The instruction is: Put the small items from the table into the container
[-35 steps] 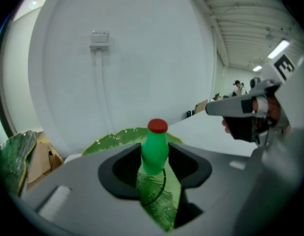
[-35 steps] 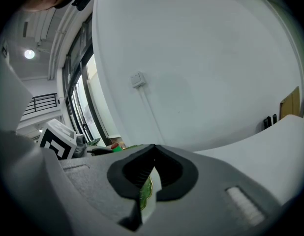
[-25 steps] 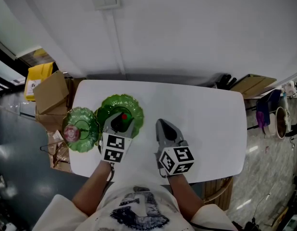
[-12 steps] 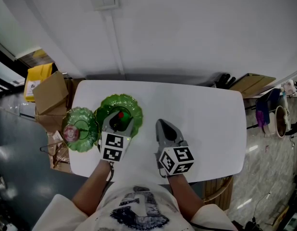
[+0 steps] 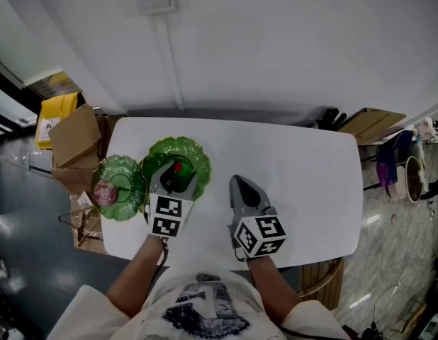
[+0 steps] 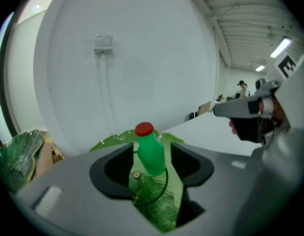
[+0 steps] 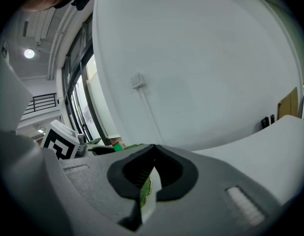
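Note:
A small green bottle with a red cap (image 6: 151, 150) stands slightly tilted on the green leaf-shaped glass dish (image 5: 194, 156) at the table's left. My left gripper (image 5: 178, 178) hangs over that dish, its jaws opening. The bottle (image 5: 178, 169) sits between the pads with a thin gap on each side. To the right, my right gripper (image 5: 239, 183) rests low over the white table (image 5: 304, 168). It is shut, with nothing in it. Through its closed jaws (image 7: 153, 154) only a sliver of the green dish shows.
A second green dish (image 5: 130, 193) holding a pinkish round item (image 5: 105, 194) overhangs the table's left edge. Cardboard boxes (image 5: 76, 137) and a yellow bag (image 5: 56, 113) stand on the floor beyond it. The white wall runs along the table's far edge.

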